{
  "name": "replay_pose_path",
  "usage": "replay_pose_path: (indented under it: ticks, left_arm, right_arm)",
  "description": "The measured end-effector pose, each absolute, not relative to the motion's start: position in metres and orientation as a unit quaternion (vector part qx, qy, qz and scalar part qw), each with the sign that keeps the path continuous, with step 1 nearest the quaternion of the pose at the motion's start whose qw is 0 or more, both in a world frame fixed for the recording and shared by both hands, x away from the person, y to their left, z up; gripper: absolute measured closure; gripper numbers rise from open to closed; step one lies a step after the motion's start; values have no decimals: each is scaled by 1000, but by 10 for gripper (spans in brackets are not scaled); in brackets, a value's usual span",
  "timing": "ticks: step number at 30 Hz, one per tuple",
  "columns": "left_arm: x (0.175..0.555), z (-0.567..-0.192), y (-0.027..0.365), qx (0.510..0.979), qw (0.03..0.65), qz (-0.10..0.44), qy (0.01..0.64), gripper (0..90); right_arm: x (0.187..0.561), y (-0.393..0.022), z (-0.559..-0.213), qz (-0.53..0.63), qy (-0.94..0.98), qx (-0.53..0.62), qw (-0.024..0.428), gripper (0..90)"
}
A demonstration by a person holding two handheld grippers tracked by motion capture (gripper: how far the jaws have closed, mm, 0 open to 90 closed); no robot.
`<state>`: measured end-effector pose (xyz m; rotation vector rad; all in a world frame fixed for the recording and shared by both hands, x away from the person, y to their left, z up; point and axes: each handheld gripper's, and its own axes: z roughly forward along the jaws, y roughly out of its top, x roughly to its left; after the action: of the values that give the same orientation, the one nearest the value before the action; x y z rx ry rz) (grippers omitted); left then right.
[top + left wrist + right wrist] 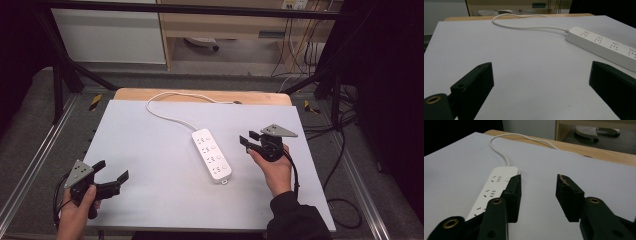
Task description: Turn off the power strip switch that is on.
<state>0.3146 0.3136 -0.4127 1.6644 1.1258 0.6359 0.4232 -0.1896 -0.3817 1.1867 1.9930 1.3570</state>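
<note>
A white power strip with several sockets lies in the middle of the grey-white table top, its white cord looping toward the far edge. The strip also shows in the left gripper view and the right gripper view. My left gripper is held near the front left corner, open wide with nothing between its jaws. My right gripper hovers just right of the strip, open and empty.
A wooden board edge shows beyond the table's far side. Black frame bars stand at both back corners, and dark cables hang off the right. Metal rails run along the sides.
</note>
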Motion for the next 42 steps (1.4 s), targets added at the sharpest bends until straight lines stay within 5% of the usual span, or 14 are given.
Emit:
replay_pose_path:
  ticks: [18, 42]
  left_arm:
    - [315, -413, 314, 686, 496, 261, 464, 57]
    - [315, -413, 315, 684, 498, 261, 466, 58]
  right_arm:
    - [442, -160, -385, 493, 726, 423, 226, 900]
    - [454, -131, -399, 474, 748, 412, 215, 900]
